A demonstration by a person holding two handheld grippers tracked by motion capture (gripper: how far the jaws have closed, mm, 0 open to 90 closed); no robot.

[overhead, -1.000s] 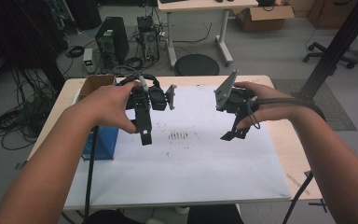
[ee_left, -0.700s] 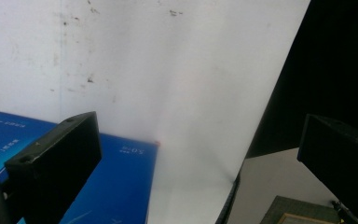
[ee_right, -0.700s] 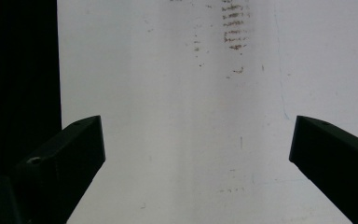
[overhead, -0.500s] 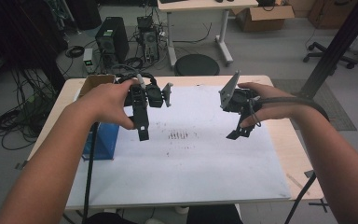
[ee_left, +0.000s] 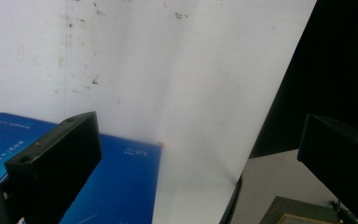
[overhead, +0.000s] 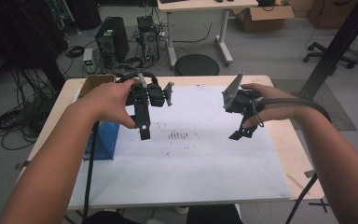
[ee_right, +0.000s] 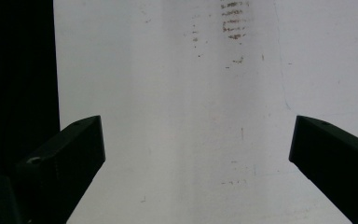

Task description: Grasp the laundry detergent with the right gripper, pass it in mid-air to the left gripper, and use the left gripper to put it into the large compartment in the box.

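My two forearms come in over the white sheet (overhead: 191,163) that covers most of the table (overhead: 279,135), one on each side, both hands raised above it and touching nothing. My left hand (overhead: 109,100) wraps over its gripper from the side, knuckles up, near the sheet's far left corner. The left gripper (overhead: 144,130) hangs from it with its jaws pointing down at the sheet. My right hand (overhead: 265,102) is held near the sheet's far right edge, fingers curled round the body of the right gripper (overhead: 240,134), whose jaws slant down and inward toward the sheet's middle.

Both pairs of jaws stand wide apart — in each gripper view the two black jaws sit at opposite edges with bare sheet between them — and neither holds or touches anything.

The blue box (overhead: 103,142) lies at the sheet's left edge, under my left forearm; in the left gripper view it shows just behind the left jaw, its corner meeting the sheet. A patch of small dark marks (overhead: 178,136) sits near the sheet's middle, between the two grippers.

Counted: two grippers, two hands, one white sheet, one blue box, one table — and one cable (overhead: 89,177) trailing from the left gripper along my forearm.
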